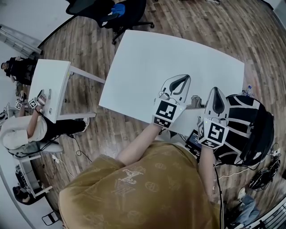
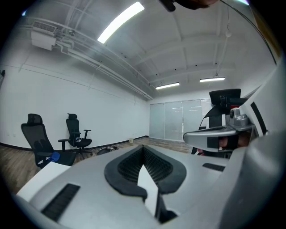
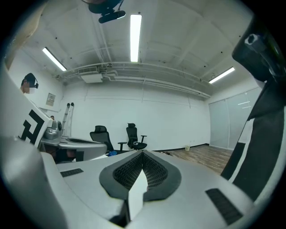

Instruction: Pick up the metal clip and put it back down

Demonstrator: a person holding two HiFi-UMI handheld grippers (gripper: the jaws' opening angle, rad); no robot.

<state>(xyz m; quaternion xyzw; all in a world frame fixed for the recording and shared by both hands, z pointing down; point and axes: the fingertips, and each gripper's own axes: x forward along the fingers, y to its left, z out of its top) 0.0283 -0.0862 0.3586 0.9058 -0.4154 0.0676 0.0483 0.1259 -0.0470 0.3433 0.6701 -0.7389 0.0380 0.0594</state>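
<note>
Left gripper (image 1: 187, 78): sat in the lower centre of the head view, over the near edge of the table. Its jaws were closed tip to tip, and the black ribbed pads (image 2: 157, 169) had nothing between them.
Right gripper (image 1: 216, 90): sat just right of the left one, near it but apart. Its jaws were closed too, tips meeting, and it held nothing.
Marker cubes: one was on the back of each gripper, facing up toward the head camera.
Metal clip: I could not pick it out with certainty in any view.
Small grey object (image 1: 195, 102): lay at the near edge of the table, between the two grippers. It was too small to identify.
White table (image 1: 170, 58): filled the upper centre of the head view, and its top was bare apart from that object.
Person's arms: reached up from the bottom of the head view, out of a tan patterned shirt (image 1: 147, 192).
Black and white striped object (image 1: 248, 127): stood at the right edge of the head view, beside the right gripper. I could not tell what it was.
Office chairs (image 1: 118, 11): stood beyond the far side of the table, at the top of the head view. Both gripper views showed them against a white wall.
Small white desk (image 1: 50, 85): stood at the left of the head view, with a seated person (image 1: 22, 132) at its near end.
Floor (image 1: 89, 42): wood planks.
Ceiling (image 3: 135, 36): white, with long strip lights.
</note>
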